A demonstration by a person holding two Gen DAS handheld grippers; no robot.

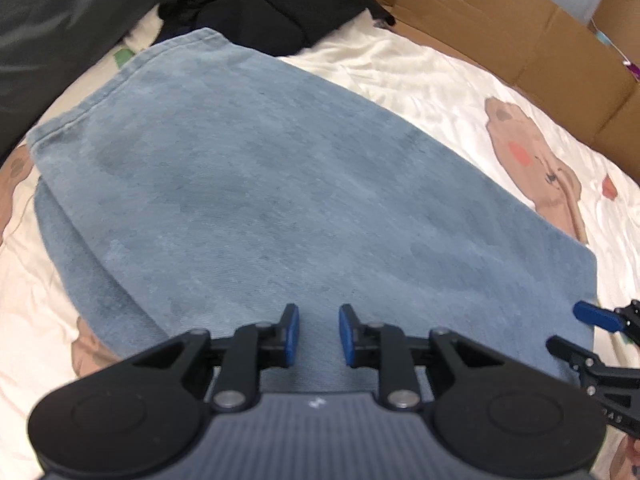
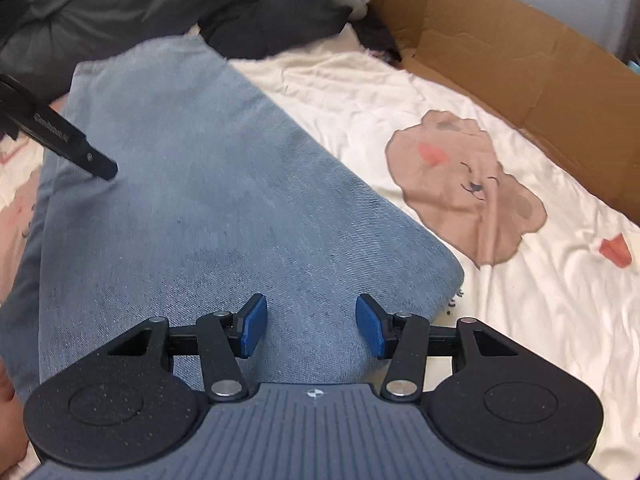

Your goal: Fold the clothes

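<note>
Jeans [image 1: 256, 184]: faded blue denim, matt, twill weave. Sheet [image 2: 540, 300]: cream cloth w/ slight sheen, creased. Box [image 2: 520, 64], upper right: brown cardboard, matt. Pads [image 2: 251, 326]: blue plastic, matt.

From where I sit, both feeds are evenly and softly lit, moderately bright, with no hard shadows and no single source I can pick out. The white bedsheet [image 2: 520, 320] runs close to washed out toward four o'clock in the right wrist view, its creases losing detail. Both views are smeared with motion blur: the denim [image 1: 260, 200] weave is mushy at centre, and the cardboard [image 2: 520, 60] edges at one o'clock are soft. Fisheye distortion bows everything outward at the rims. The dark clothing [image 1: 272, 0] at twelve o'clock is a murky, detail-less mass.
</note>
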